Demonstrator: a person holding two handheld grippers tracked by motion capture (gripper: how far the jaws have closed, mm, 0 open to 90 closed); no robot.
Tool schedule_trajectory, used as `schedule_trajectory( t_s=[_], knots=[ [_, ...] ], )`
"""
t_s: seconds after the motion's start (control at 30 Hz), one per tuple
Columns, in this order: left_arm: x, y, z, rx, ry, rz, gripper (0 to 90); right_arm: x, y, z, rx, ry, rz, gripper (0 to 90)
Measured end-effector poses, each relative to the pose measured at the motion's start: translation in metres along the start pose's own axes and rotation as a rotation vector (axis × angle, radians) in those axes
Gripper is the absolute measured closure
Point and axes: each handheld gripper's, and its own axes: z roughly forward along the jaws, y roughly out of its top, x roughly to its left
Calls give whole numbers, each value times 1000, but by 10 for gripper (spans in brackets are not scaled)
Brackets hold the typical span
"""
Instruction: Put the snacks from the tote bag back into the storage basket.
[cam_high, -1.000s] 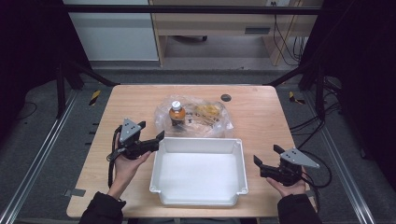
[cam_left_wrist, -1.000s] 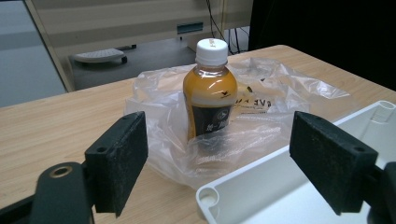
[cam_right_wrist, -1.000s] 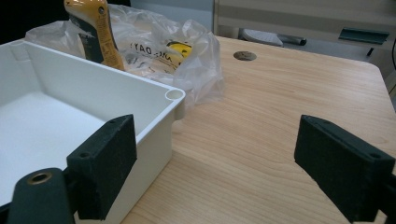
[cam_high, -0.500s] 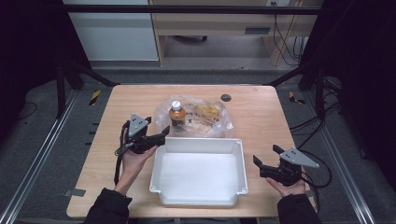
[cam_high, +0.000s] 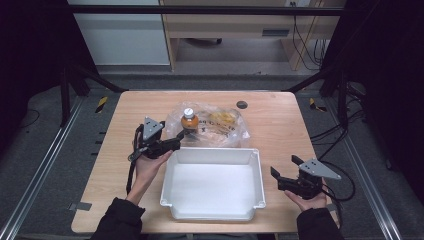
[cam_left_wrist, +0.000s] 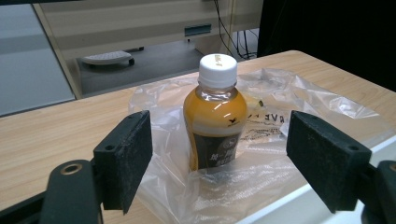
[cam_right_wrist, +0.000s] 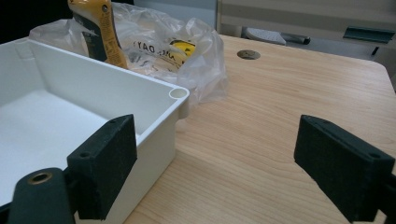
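Orange drink bottle (cam_left_wrist: 215, 114) stands on the plastic bag (cam_left_wrist: 289, 100) just ahead of my left tongs (cam_left_wrist: 233, 163), which are wide open, closing a little and holding nothing; next I push forward and squeeze.

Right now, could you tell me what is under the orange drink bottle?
The bottle stands upright on a crumpled clear plastic bag spread over the wooden table. Whatever lies beneath the bag's folds is covered.

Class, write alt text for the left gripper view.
An upright bottle of orange drink with a white cap stands on a clear plastic bag, framed between the left gripper's two open black fingers, on a wooden table.
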Motion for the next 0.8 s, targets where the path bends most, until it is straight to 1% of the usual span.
schedule_trajectory(
  t_s=[0.17, 0.33, 0.4, 0.57, 0.7, 0.8],
  knots=[
    [0, 5, 5, -3, 10, 2, 228, 0, 0, 0, -2, 1, 3, 138],
    [-2, 8, 9, -6, 11, 11, 228, 0, 0, 0, 0, 2, -3, 141],
    [-2, 8, 12, -10, 10, 8, 233, 0, 0, 1, -1, 3, -2, 142],
    [-2, 8, 19, 3, 17, 5, 232, 0, 1, 1, -1, 4, -3, 145],
    [-2, 10, 22, 0, 21, 2, 232, 0, 1, 1, -1, 5, -4, 146],
    [-4, 13, 25, 1, 26, 11, 232, 0, 1, 1, 0, 4, -5, 147]
  ],
)
